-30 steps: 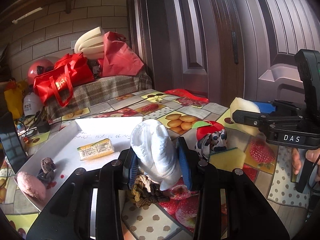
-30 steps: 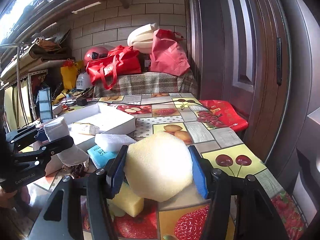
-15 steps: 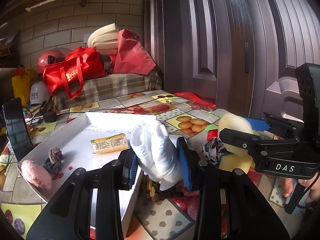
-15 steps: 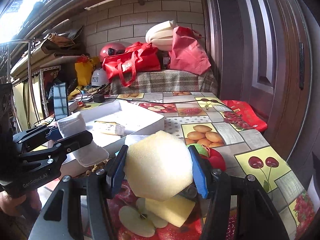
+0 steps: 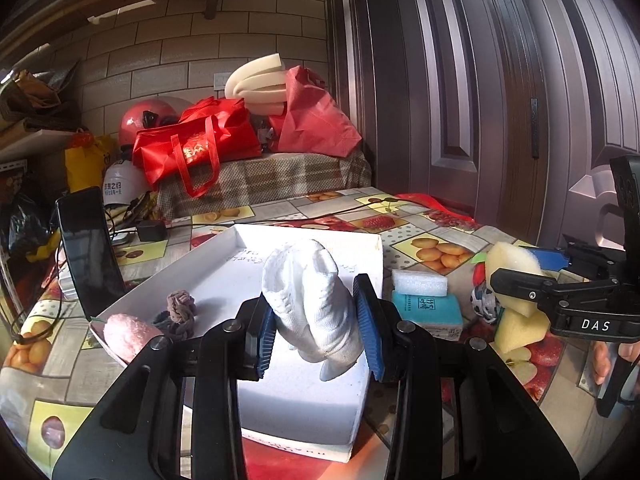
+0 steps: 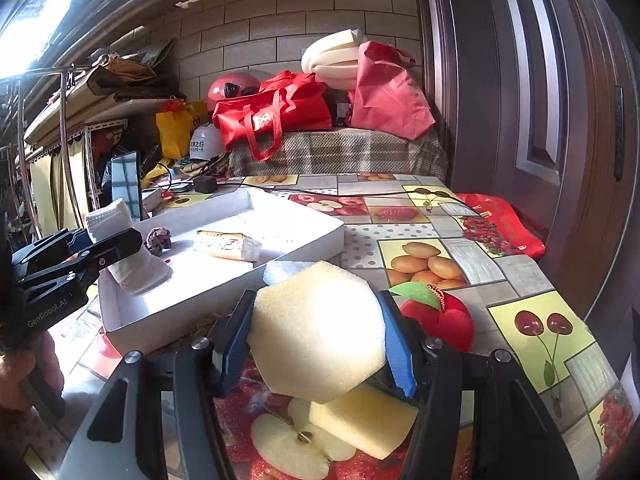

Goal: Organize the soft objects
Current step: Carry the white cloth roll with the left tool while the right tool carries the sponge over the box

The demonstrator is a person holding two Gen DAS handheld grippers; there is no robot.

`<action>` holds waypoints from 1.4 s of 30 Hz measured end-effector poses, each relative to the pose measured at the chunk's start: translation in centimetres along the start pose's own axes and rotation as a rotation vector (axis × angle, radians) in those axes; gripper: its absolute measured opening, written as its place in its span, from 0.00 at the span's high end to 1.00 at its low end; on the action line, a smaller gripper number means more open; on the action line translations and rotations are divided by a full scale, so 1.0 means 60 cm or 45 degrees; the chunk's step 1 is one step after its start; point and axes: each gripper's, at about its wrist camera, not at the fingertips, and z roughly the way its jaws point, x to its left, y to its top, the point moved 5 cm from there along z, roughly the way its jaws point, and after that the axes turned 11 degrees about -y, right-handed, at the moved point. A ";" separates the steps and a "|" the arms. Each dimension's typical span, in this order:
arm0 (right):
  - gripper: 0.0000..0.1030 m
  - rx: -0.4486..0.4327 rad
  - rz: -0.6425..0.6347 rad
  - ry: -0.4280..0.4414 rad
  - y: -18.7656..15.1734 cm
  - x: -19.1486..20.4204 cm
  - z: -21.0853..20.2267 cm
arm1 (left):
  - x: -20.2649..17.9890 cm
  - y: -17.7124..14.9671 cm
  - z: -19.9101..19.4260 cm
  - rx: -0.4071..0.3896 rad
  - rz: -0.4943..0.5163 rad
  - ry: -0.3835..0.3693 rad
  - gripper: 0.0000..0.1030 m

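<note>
My left gripper [image 5: 316, 334] is shut on a white sock [image 5: 312, 300] and holds it over the near end of the white tray [image 5: 360, 416]. From the right wrist view the sock [image 6: 128, 252] hangs just above the tray floor [image 6: 192, 276]. My right gripper [image 6: 320, 340] is shut on a pale yellow hexagonal sponge [image 6: 320, 336], held above the table to the right of the tray. The same sponge [image 5: 514, 276] shows in the left wrist view. In the tray lie a pink plush piece [image 5: 128, 336], knotted hair ties [image 5: 180, 312] and a yellow packet [image 6: 226, 245].
A yellow sponge block [image 6: 360, 420], a red plush apple [image 6: 436, 320], a white foam block [image 5: 418, 282] and a teal pack [image 5: 426, 312] lie on the fruit-print tablecloth [image 6: 424, 260] right of the tray. A phone [image 5: 90, 252] stands left. Red bags [image 5: 192, 148] sit behind.
My left gripper has carried the white sock leftward, from over the table beside the tray to over the tray's near end. My right gripper with the sponge has shifted slightly left.
</note>
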 end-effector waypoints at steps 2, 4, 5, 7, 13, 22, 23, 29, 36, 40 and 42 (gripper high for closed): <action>0.43 0.005 -0.019 0.020 0.000 0.014 0.006 | 0.022 -0.002 -0.004 -0.002 -0.019 0.040 0.65; 0.43 -0.007 -0.035 0.023 0.003 0.026 0.012 | 0.042 -0.004 -0.008 -0.005 -0.042 0.076 0.65; 0.43 -0.017 -0.045 0.026 0.005 0.034 0.015 | 0.051 -0.005 -0.009 -0.005 -0.053 0.091 0.65; 0.43 -0.035 -0.066 0.037 0.009 0.049 0.017 | 0.063 -0.007 -0.009 -0.005 -0.065 0.113 0.65; 0.42 -0.046 -0.149 0.081 0.013 0.087 0.023 | 0.070 -0.008 -0.003 0.012 -0.050 0.131 0.65; 0.42 -0.056 -0.168 0.108 0.025 0.123 0.042 | 0.090 -0.005 0.016 0.042 -0.047 0.169 0.65; 0.42 -0.059 -0.171 0.111 0.026 0.127 0.044 | 0.091 -0.003 0.017 0.039 -0.038 0.174 0.65; 0.42 -0.080 -0.189 0.130 0.036 0.156 0.055 | 0.106 -0.002 0.025 0.049 -0.069 0.187 0.65; 0.42 -0.081 -0.207 0.164 0.047 0.193 0.072 | 0.133 0.001 0.029 0.030 -0.100 0.267 0.65; 0.42 -0.073 -0.194 0.180 0.053 0.207 0.083 | 0.153 0.001 0.035 0.035 -0.145 0.299 0.65; 0.42 -0.069 -0.185 0.185 0.055 0.212 0.088 | 0.157 0.001 0.036 0.036 -0.149 0.307 0.65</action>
